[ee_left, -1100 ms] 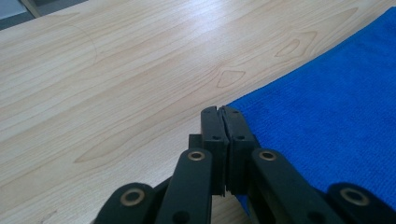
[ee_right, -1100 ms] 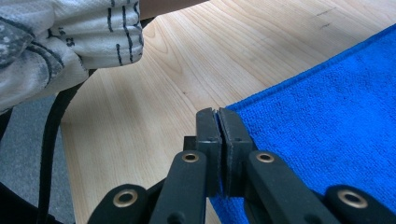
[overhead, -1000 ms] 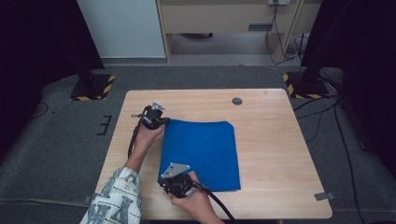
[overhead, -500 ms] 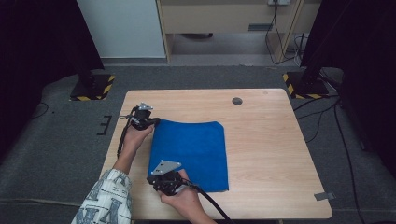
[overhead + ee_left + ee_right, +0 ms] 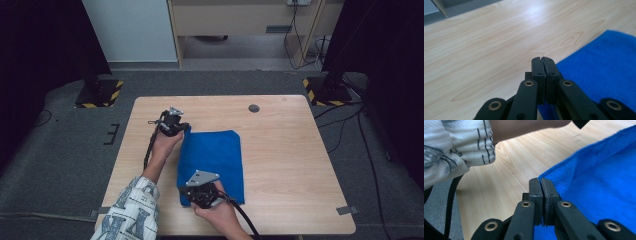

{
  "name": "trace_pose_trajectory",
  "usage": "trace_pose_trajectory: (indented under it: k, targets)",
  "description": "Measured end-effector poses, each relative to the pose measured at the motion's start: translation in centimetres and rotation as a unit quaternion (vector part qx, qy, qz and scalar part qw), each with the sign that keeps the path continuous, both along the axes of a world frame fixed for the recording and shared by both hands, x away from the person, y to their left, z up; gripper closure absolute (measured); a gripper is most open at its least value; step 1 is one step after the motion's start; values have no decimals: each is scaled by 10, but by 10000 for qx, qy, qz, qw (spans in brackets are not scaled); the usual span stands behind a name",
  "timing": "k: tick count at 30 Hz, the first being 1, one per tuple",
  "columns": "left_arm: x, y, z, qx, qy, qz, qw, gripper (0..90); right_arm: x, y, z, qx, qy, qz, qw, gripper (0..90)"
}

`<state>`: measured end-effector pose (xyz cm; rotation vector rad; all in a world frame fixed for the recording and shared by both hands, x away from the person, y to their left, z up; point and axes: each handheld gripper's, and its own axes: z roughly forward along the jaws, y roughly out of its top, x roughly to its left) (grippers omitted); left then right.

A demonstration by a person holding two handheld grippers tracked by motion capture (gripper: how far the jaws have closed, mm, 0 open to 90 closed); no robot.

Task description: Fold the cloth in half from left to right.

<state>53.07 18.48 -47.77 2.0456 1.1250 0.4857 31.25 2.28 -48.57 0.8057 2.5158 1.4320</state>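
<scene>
A blue cloth (image 5: 215, 160) lies folded on the wooden table (image 5: 290, 150). My left gripper (image 5: 183, 128) is at the cloth's far left corner, jaws shut, pinching the raised edge. My right gripper (image 5: 187, 189) is at the near left corner, also shut on the edge. In the left gripper view the closed jaws (image 5: 542, 60) sit just over the bare wood, with the blue cloth (image 5: 604, 75) running under them to the right. In the right gripper view the closed jaws (image 5: 540, 181) meet at the border of the blue cloth (image 5: 604, 182), and a patterned sleeve (image 5: 456, 145) crosses ahead.
A small round grommet (image 5: 254, 108) sits near the table's far edge. Two black stands with striped bases (image 5: 97, 92) (image 5: 325, 90) flank the table's far corners. Bare wood lies to the right of the cloth and along the far side.
Both grippers slid left with the cloth, then came back right. The cloth's left edge is now lifted and the cloth looks narrower.
</scene>
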Motion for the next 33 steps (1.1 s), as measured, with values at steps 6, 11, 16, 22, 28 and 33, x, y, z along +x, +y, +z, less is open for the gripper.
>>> trace_pose_trajectory:
  k: [6, 11, 16, 22, 28, 33]
  targets:
    - [2, -25, 4, 83, 6, -76, 9999, 883, -5, -32, 4, -79, -70, -134, 9999, 881]
    - [3, -44, 5, 86, 1, -169, 9998, 883, -6, -49, 4, -113, -74, -242, 9996, 881]
    - [3, -59, 2, 163, -26, -221, 9996, 883, -6, -58, 4, -112, -75, -284, 9995, 881]
    - [4, -69, -4, 147, 25, -252, 9996, 883, -5, -64, -3, -160, -25, -359, 9992, 881]
    - [5, -76, -7, 147, 42, -269, 9995, 883, -5, -70, -6, -205, 11, -395, 9990, 881]
    - [5, -84, -9, 117, 58, -285, 9995, 883, -6, -74, -6, -227, -2, -436, 9988, 881]
